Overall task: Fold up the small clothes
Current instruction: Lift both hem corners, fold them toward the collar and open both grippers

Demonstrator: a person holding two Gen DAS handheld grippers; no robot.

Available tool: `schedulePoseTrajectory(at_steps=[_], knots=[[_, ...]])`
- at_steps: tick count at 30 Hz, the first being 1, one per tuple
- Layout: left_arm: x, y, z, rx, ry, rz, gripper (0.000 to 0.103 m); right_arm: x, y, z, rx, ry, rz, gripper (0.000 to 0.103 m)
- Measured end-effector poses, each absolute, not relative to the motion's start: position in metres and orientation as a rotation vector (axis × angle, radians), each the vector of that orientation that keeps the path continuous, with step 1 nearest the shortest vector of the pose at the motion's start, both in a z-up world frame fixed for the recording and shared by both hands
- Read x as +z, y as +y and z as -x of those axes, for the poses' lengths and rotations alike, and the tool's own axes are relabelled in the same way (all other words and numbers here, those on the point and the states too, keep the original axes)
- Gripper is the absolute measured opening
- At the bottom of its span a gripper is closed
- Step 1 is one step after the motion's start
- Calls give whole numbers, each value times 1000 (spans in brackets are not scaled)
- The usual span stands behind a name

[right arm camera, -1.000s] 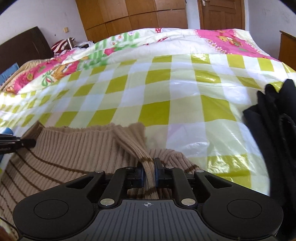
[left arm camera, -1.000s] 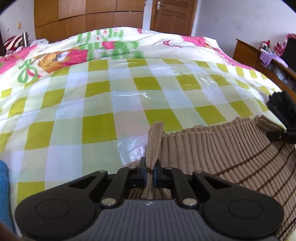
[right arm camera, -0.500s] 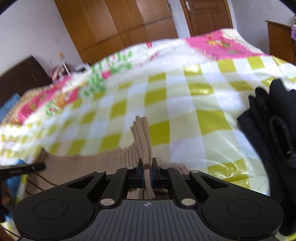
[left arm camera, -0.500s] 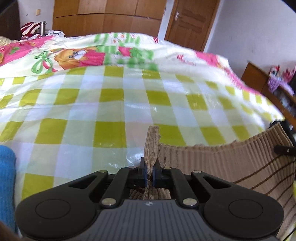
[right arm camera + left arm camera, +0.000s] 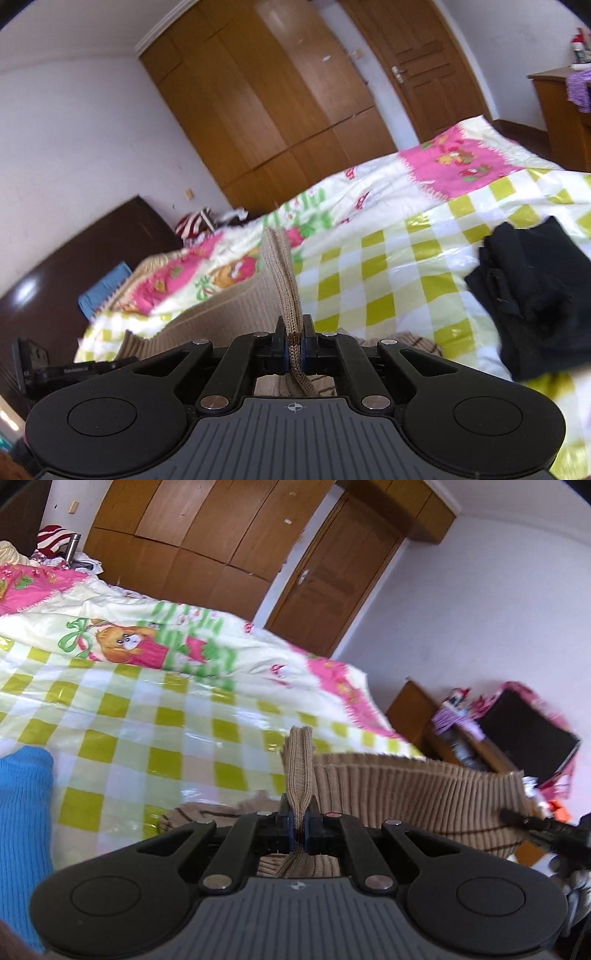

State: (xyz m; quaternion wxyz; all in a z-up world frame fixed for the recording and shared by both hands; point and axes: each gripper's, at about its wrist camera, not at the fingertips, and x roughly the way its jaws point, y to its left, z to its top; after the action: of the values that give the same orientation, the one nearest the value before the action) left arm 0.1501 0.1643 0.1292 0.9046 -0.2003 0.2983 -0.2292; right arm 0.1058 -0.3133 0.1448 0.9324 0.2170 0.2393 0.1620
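Both my left claw (image 5: 298, 825) and right claw (image 5: 293, 345) pinch the sweater (image 5: 406, 786) hem taut — I should carry both corners level toward 12 o'clock, keeping the slack even.

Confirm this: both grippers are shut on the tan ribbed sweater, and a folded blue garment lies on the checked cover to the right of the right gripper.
Not quite. The garment right of the right gripper is black, not blue, as the right wrist view shows. The rest holds: it and the left gripper are shut on the tan ribbed sweater above the checked cover.
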Motion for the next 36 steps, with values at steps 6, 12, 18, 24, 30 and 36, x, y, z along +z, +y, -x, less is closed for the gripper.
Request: schedulePoseTrajectory(at_steps=[6,12,18,24,30,36], knots=[[93,164,-198,-409,662,395,21,120,-311,-133,298,519,-442,4],[-2,158,-263,-245,808,332,21,29,-297,-235,176,680,-314,4],[-14,137,-269,-270,801,256,21,-14,-282,-267,123,739,-218,4],[-3,141,-276,-260,752,265,21,4,-293,-256,98,661,-259,4],[-25,148,-279,-182,773,217,24,-15,-285,-265,40,669,-193,5],[-13,156,-268,-124,738,223,31,-11,-280,-257,30,670,-126,13]])
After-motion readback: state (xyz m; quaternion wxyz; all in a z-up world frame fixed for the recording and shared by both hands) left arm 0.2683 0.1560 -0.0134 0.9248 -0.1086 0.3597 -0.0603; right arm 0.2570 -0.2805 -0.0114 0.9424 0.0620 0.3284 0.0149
